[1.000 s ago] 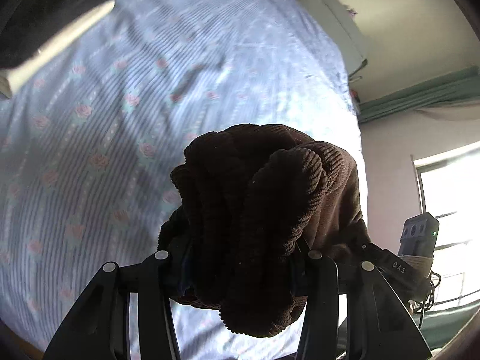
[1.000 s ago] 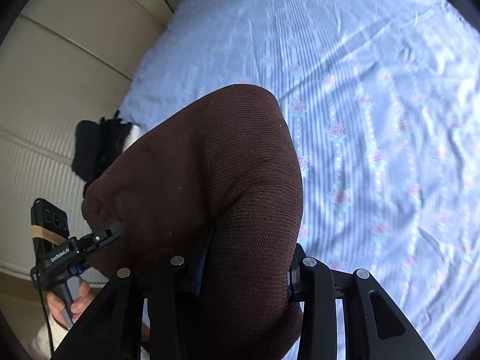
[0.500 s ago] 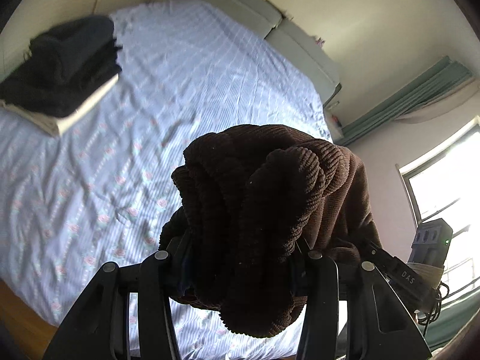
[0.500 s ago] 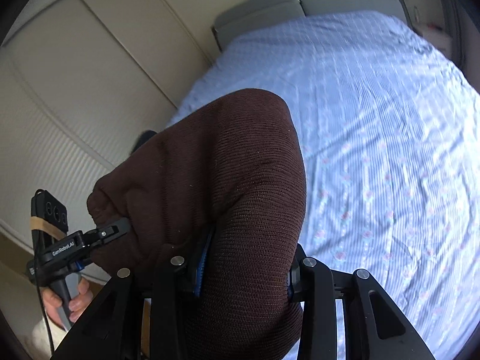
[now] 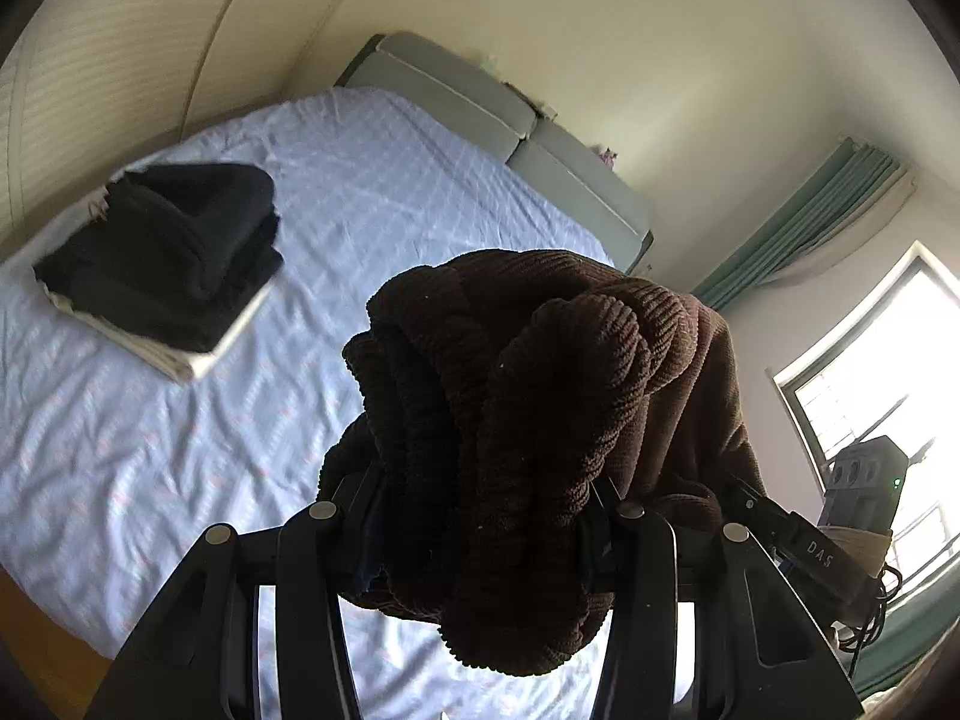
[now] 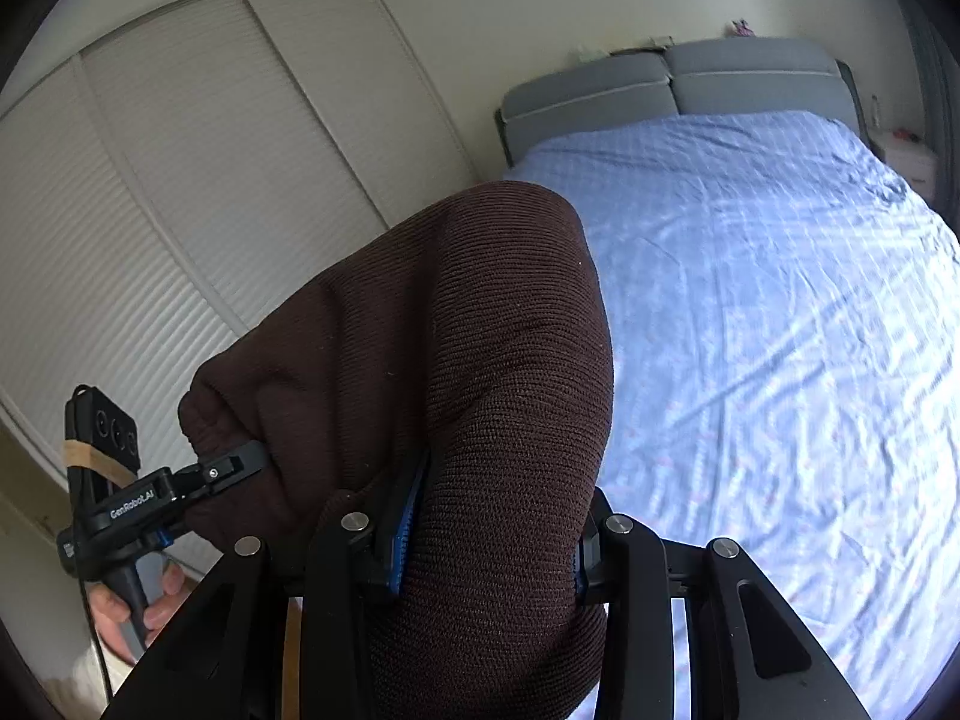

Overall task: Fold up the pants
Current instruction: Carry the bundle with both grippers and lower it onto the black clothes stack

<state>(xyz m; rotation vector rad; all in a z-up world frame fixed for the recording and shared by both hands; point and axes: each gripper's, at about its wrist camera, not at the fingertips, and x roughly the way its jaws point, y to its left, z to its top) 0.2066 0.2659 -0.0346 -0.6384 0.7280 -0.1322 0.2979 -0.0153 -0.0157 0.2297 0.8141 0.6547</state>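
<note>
A big bed (image 5: 252, 396) with a pale blue sheet fills the room, with a grey headboard (image 6: 672, 84) at the far end, white slatted closet doors (image 6: 180, 210) on one side and a bright window (image 5: 888, 372) with green curtains (image 5: 804, 228) on the other. A neat pile of dark folded clothes (image 5: 168, 258) sits on something white near the edge of the bed.

The brown pants (image 5: 528, 384) are up in the air, above the bed and not touching it. The left gripper (image 5: 480, 531) has its two fingers squeezed on a thick, bunched-up wad of the ribbed cloth. The right gripper (image 6: 489, 531) has its fingers pressed on a smoother, rounded part of the same pants (image 6: 432, 372). In the right view the left gripper (image 6: 198, 480) shows off to the side — the cloth runs across to it.

I think the step now is carrying the pants to the bed so they can be laid flat. To do it well, keep both grips tight, pull the two grippers apart so the cloth hangs straight, and lower it onto an open patch of sheet, away from the dark pile. The left wad is very bunched, so it may need a shake or a new grip to get rid of the lumps.

I see no boxes, baskets or bins here — nothing holds anything.
</note>
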